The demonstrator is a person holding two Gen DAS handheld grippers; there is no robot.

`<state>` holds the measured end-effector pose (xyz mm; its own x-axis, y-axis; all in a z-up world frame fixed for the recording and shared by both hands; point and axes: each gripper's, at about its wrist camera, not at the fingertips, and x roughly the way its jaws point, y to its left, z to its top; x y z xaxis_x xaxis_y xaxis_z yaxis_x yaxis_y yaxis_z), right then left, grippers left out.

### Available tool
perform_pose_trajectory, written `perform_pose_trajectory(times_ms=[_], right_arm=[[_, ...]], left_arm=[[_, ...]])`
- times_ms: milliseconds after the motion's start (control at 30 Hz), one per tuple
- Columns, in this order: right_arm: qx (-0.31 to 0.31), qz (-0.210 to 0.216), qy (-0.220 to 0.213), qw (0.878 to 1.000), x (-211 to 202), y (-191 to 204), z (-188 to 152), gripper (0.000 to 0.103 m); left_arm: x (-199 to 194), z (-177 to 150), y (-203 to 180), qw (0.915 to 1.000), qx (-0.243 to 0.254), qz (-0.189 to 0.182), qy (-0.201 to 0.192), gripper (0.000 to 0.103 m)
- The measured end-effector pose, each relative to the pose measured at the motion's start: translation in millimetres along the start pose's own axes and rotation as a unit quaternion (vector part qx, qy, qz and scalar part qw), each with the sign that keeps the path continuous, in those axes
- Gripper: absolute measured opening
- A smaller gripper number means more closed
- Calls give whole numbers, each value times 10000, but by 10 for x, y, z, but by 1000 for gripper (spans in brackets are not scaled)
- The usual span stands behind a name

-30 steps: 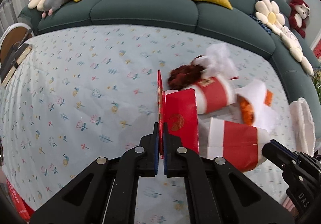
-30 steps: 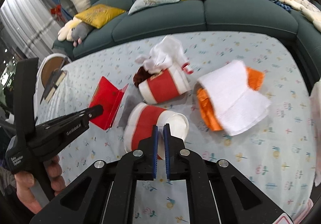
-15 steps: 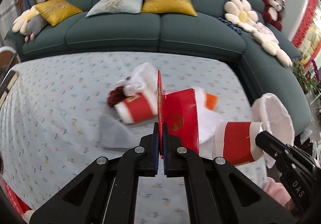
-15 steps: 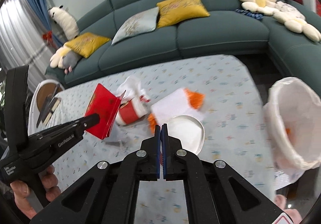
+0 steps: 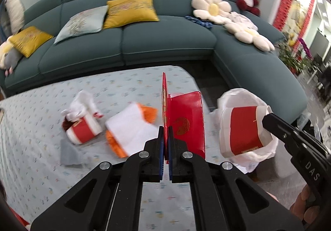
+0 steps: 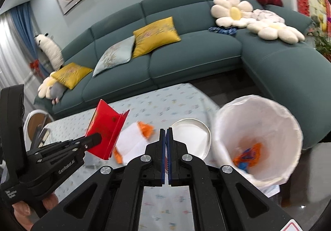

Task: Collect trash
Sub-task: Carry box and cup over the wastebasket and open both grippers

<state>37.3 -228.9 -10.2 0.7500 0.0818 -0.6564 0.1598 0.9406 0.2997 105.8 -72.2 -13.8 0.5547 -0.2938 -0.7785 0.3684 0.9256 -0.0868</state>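
My left gripper (image 5: 164, 130) is shut on the edge of a red folded carton (image 5: 187, 121), which hangs above the flowered tablecloth (image 5: 41, 160). In the right wrist view the same left gripper (image 6: 97, 138) holds the red carton (image 6: 105, 129) at the left. My right gripper (image 6: 166, 131) is shut on the rim of a red and white paper cup (image 6: 191, 137), whose white mouth faces the camera. That cup (image 5: 244, 129) hangs just in front of the white-bagged bin (image 5: 238, 96), pinched by the right gripper (image 5: 266, 121). The bin (image 6: 256, 123) stands right of the table.
Another red and white cup with tissue (image 5: 82, 127), an orange and white packet (image 5: 132, 125) and a grey scrap (image 5: 69, 152) lie on the table. Orange wrappers (image 6: 247, 156) lie in the bin. A teal sofa (image 5: 165, 40) with cushions curves behind and to the right.
Both grippers have risen and swung right with the carton and the cup, off the table's pile. The bagged bin has come into view close to the cup.
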Motion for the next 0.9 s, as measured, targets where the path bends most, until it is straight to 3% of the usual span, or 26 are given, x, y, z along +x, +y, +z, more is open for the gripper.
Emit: perform_pose_trajectory(times_ms=[533,900], right_arm=[[481,-485,-256,9973,-229,-1036,149,2],[716,-619,-174,9954,-119,-1434,139,2]], left_arm=[[286,145,-1228,9953,883,-375,131,3],[617,207,-1662,9913,1111,-610,359,6]])
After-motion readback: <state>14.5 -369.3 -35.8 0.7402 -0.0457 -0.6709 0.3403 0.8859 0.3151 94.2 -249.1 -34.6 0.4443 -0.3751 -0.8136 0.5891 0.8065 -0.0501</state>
